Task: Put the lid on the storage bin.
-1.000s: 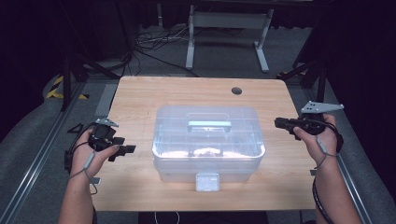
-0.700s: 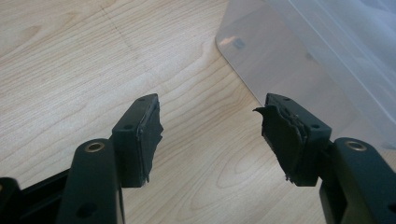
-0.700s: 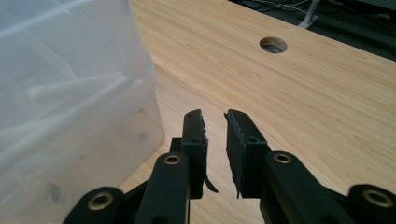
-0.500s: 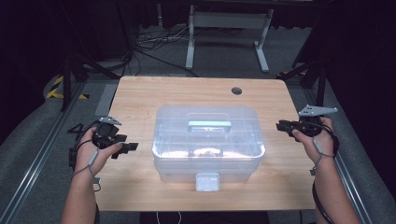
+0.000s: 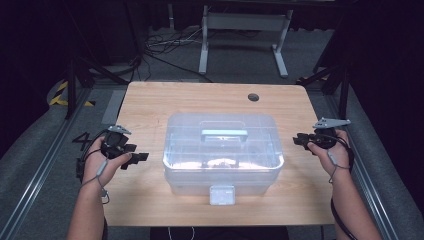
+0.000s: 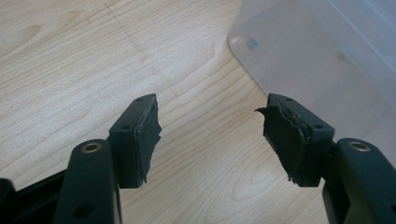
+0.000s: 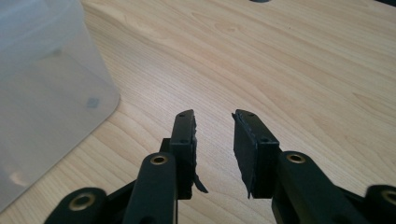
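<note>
Here, nearest the desk's [image 5: 150, 200] front edge, a small clear latch [image 5: 222, 194] sticks out from the front wall of the clear plastic box [image 5: 222, 150], which stands closed in the middle of the wooden top. To its left the left tool [image 5: 141, 157] hovers low over bare wood, held in the left hand [image 5: 102, 160] and pointing at the box's left side; its jaws stand wide, having just been opening a little further, with nothing between them. In the left gripper view the worn pads [image 6: 148, 135] frame only wood grain, with the box's rounded corner [image 6: 299, 70] just ahead and to the right. On the other side the right tool [image 5: 296, 140] sits near the desk's right edge, aimed at the box's right end (a clear gap remains). Its jaws stand moderately apart and have just been opening, again around nothing. Atop the lid lies a pale handle [image 5: 224, 135], flat. Farther back, a small dark round hole [image 5: 253, 97] marks the desk.
</note>
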